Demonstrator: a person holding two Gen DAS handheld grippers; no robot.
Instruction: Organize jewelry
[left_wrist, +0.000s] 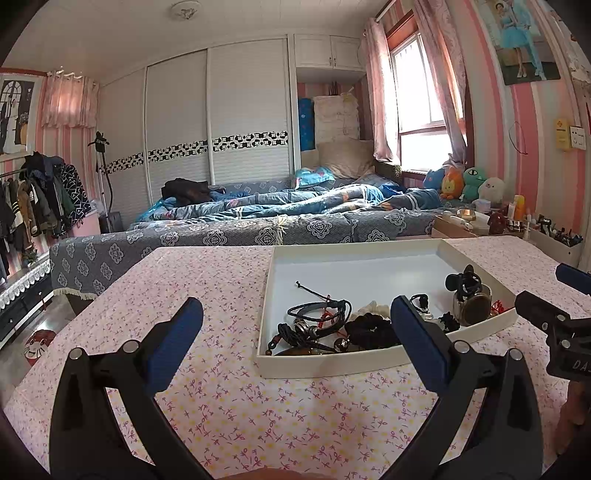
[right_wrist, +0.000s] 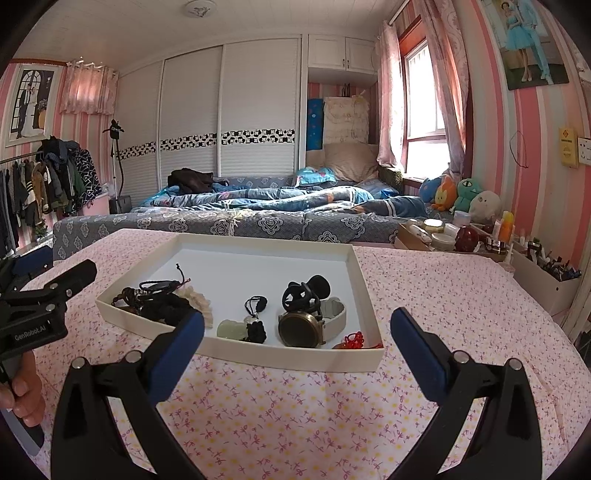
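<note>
Counter (right_wrist: 443, 295) carries white tray (right_wrist: 258, 245) ahead of us. Jewelry sits in tray's near half: cord tangle (left_wrist: 317, 325) left, watch (right_wrist: 301, 328) right. Right claw (right_wrist: 295, 332) spread wide, empty, nearer watch. Left claw (left_wrist: 295, 332) likewise agape, facing tangle.

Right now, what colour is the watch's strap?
White. The watch strap shows best in the right wrist view, beside its bronze case.
</note>
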